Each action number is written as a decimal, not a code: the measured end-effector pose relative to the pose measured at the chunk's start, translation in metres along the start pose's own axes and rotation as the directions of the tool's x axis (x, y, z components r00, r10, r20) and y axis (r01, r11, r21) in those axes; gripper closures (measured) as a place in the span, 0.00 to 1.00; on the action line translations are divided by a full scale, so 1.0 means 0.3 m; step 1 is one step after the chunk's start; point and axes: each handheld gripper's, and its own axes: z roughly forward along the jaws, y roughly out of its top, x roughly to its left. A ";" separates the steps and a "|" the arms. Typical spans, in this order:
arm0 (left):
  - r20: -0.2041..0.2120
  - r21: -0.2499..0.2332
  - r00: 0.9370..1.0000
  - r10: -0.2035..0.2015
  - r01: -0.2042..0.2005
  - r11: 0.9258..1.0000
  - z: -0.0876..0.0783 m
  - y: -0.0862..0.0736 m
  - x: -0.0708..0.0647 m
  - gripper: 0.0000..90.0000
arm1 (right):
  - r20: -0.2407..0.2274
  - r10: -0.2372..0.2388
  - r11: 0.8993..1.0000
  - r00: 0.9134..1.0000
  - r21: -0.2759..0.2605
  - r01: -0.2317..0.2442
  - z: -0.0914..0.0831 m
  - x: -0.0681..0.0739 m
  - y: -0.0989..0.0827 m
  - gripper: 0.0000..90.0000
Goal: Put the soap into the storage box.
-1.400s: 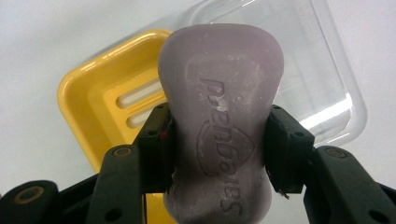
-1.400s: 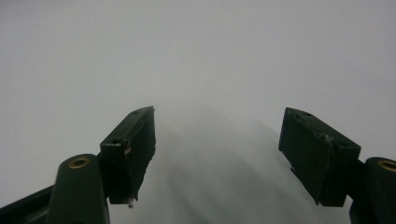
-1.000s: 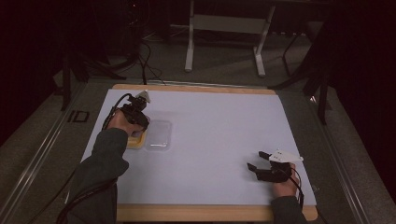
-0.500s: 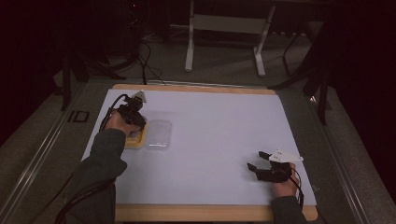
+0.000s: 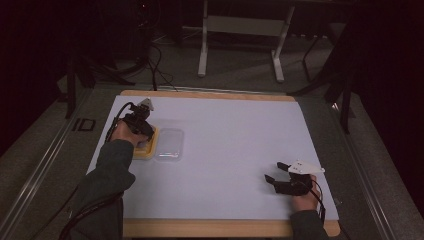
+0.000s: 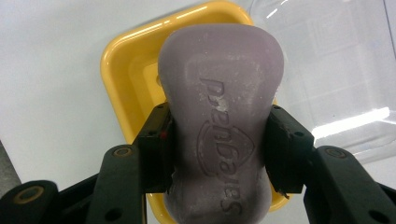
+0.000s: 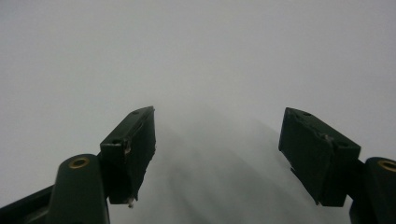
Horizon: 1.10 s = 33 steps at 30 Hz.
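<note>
The soap bar point(image 6: 219, 126) is a pale lilac-grey cake with rounded ends and a slightly pinched waist, its matte face dusted with pale flecks and stamped with a raised brand word and an oval emblem that read upside down from where I look along my left gripper point(image 6: 219, 154). I have it clamped at that waist: my two black pads press flat against its long sides, one on each flank, and the bar runs lengthwise away from me between them, its far end reaching well past my fingertips and its near end dropping out of the bottom of the left gripper view. Under it sits the yellow soap dish point(image 6: 126, 60), a glossy rounded-rectangle tray; the bar covers most of it, and I cannot tell whether the soap touches the dish floor or hangs just over it. Just beside the dish lies a clear plastic lid point(image 6: 336, 60), catching a streak of light. From the high view, my left gripper point(image 5: 145, 134) is over the dish point(image 5: 150, 150) near the left edge of the white table mat point(image 5: 235, 145), with the lid point(image 5: 169, 145) touching or just beside the dish. My right gripper point(image 5: 274, 172) rests well apart, near the front right of the mat, its jaws spread wide with nothing between them.
</note>
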 end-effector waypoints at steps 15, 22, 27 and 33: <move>0.004 -0.005 0.998 -0.069 0.069 0.998 0.028 -0.019 0.021 0.56 | 0.001 -0.001 1.000 1.000 0.001 0.001 0.000 0.001 0.000 0.30; 0.011 -0.014 0.995 -0.103 0.103 0.995 0.039 -0.024 0.021 0.56 | 0.001 -0.003 1.000 1.000 0.000 0.003 0.000 0.001 0.000 0.30; 0.018 -0.017 0.992 -0.123 0.123 0.992 0.051 -0.029 0.020 0.56 | 0.001 -0.005 1.000 1.000 0.001 0.005 0.001 0.002 0.000 0.30; 0.018 -0.006 0.992 -0.125 0.125 0.992 0.080 -0.033 0.014 0.56 | 0.003 -0.007 1.000 1.000 0.001 0.007 0.001 0.003 0.000 0.30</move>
